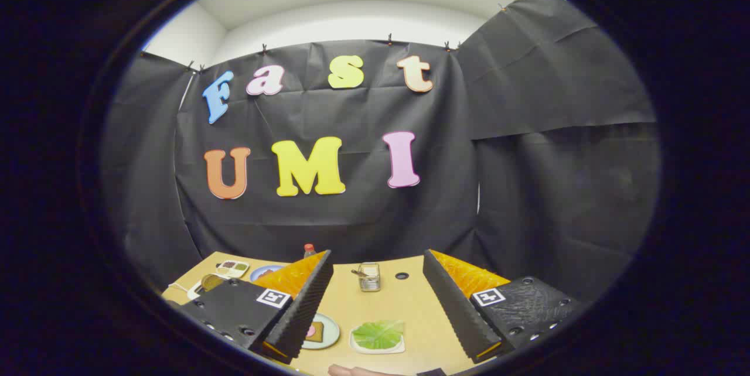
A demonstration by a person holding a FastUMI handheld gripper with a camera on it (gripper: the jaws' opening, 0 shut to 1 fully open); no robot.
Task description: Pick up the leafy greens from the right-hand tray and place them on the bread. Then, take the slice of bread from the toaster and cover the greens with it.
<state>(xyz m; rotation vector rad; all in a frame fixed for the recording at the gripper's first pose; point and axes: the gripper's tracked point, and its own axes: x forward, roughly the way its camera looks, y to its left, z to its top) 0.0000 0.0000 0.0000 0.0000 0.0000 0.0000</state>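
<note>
Hand-held gripper (378, 300) spread wide, pinching nothing, held high above the surface (404, 306). First step not yet begun: leafy greens (378, 334) lying on right-hand tray (358, 345) between the fingers, bread (314, 332) on plate (329, 329) just beside. Toaster (370, 276) probably beyond. Next: descend onto greens.

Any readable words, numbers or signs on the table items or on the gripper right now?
No words or numbers can be read on them.
Gripper, fingers open and holding nothing: a square black-and-white marker on each side, a pattern, not text.
Red-capped bottle: too small to make out any label.
Toaster, leafy greens, plate: no markings visible.
</note>
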